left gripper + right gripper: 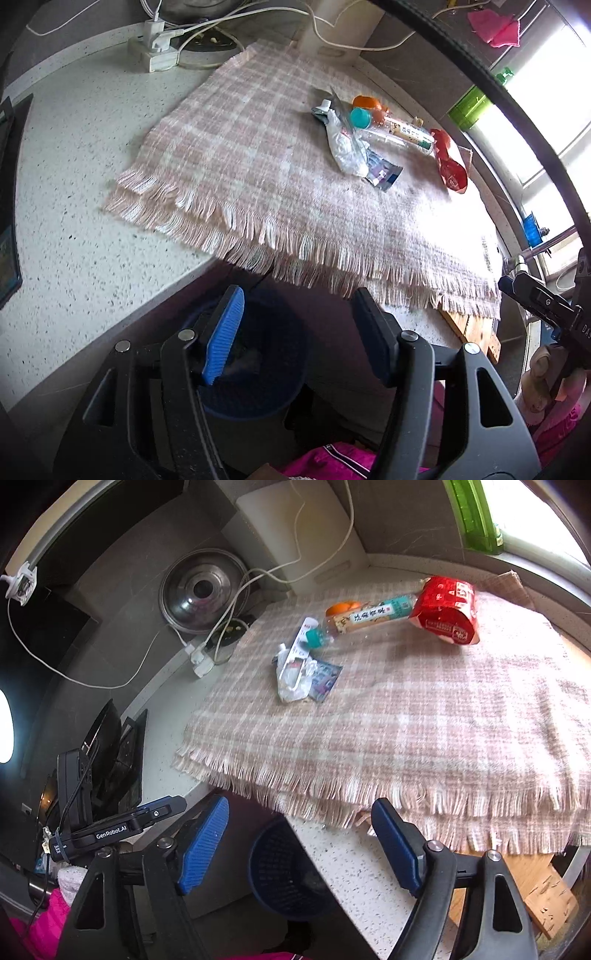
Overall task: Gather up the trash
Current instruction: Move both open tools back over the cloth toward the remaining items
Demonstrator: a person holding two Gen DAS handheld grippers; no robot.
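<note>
Left wrist view: my left gripper (295, 332) gapes empty above the dark blue mesh plastic bin (258, 369) at lower centre. My right gripper (299, 849) also stands wide, empty; crumpled trash (295, 672) lies upper centre on the pink checked fringed cloth (406, 731).

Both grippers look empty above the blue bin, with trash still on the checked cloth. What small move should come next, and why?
Probably reach the right gripper forward toward the red carton, the piece on its side. Both it and the left gripper are open with nothing between the pads, the blue bin sits below the counter edge, and the plastic bottle and wrappers remain uncollected.
</note>
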